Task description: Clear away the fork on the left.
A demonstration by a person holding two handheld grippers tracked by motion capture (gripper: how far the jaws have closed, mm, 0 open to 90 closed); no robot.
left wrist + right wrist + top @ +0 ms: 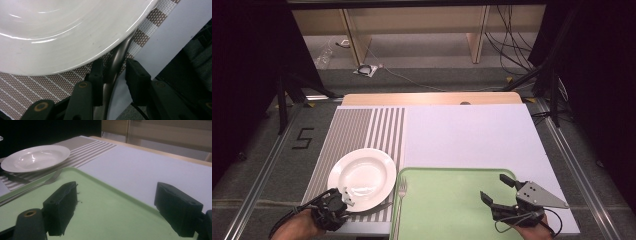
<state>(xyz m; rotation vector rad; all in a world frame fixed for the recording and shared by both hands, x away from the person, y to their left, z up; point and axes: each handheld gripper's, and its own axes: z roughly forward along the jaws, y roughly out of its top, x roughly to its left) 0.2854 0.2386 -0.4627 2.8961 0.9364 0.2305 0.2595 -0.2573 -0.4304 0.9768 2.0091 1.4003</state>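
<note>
Overhead, white table (472, 135) with striped mat (362, 130), grey carpeted floor (422, 77) beyond

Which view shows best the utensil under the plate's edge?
The left gripper view: its metal handle runs between the left tongs and goes under the plate. In the high and right gripper views it is a thin dark strip.

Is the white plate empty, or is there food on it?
Empty. The plate shows a bare, glossy white surface in the high view and in the left gripper view; no food lies on it.
</note>
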